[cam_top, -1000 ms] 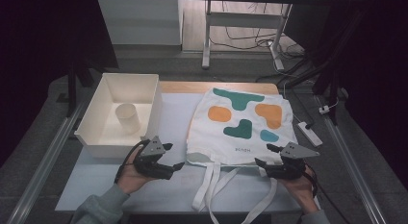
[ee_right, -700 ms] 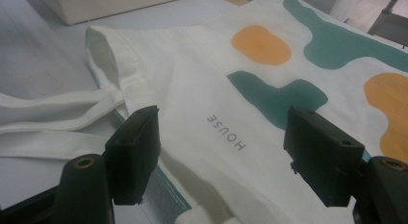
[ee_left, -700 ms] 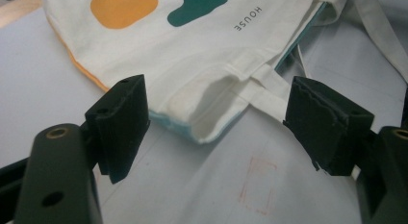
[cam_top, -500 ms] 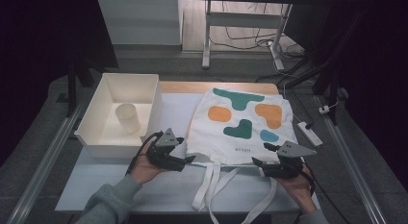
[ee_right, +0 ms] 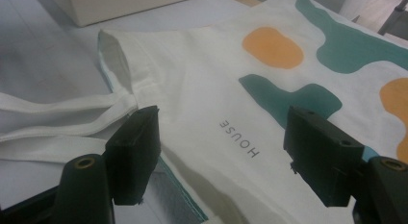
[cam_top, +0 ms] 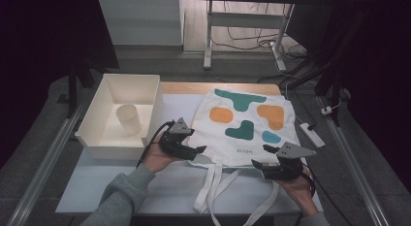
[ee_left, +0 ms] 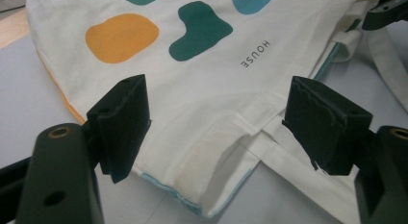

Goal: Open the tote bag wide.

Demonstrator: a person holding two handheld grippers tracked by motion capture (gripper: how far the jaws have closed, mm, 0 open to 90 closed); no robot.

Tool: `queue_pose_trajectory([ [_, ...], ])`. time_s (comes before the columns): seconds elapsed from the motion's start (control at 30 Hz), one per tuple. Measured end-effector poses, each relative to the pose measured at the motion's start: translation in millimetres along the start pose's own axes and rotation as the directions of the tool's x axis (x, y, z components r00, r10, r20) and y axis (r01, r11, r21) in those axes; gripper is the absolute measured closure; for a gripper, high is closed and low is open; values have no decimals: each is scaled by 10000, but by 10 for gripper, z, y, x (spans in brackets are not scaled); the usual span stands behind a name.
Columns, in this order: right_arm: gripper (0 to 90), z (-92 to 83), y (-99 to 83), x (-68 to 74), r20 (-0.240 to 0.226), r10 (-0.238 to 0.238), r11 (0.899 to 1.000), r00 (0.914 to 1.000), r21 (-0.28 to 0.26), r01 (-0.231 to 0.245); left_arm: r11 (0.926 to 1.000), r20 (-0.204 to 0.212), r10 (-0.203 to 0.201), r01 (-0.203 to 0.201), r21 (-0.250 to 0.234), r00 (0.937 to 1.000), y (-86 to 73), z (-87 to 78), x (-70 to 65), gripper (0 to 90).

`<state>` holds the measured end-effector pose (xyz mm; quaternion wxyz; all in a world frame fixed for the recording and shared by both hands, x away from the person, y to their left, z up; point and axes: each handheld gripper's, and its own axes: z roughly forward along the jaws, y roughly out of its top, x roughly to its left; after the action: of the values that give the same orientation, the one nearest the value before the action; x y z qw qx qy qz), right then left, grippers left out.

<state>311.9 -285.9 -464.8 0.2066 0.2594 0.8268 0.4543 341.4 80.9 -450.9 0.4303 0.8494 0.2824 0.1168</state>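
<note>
A white tote bag [cam_top: 245,121] printed with teal and orange blobs lies flat on the table, its mouth toward me and its straps [cam_top: 213,182] trailing to the near edge. My left gripper [cam_top: 196,151] is at the bag's near-left corner, open. In the left gripper view the bag [ee_left: 192,65] and its hem lie between the spread jaws of the left gripper [ee_left: 216,104], unpressed. My right gripper [cam_top: 257,165] sits at the near-right part of the hem, open. In the right gripper view the bag [ee_right: 216,80] spans the gap of the right gripper [ee_right: 221,132], with straps [ee_right: 57,118] to the left.
A white bin [cam_top: 114,151] stands at the left of the table with a pale cup [cam_top: 129,119] inside. A white power strip [cam_top: 311,134] lies off the table's right side. Metal rails run along both sides.
My left gripper has moved right and slightly away from me, up to the bag's near-left corner. The right gripper has stayed about where it was.
</note>
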Motion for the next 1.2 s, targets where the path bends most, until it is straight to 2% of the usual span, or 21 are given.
queue_pose_trajectory([
  [0.27,289,97,107,52,-72,-39,9996,10000,272,41,9988,408,286,-302,392,9988,-7,132,-56,252],
  [0.5,290,167,137,104,-251,-204,9985,9995,500,216,9911,298,691,-720,1124,9972,-44,281,-84,265],
  [0.83,291,182,123,117,-403,-183,9982,9990,563,206,9831,307,820,-859,1616,9962,-101,401,-69,283],
  [1.2,291,205,101,120,-487,-221,9975,9986,662,253,9673,178,1108,-1119,2275,9937,-174,537,-58,292],
])
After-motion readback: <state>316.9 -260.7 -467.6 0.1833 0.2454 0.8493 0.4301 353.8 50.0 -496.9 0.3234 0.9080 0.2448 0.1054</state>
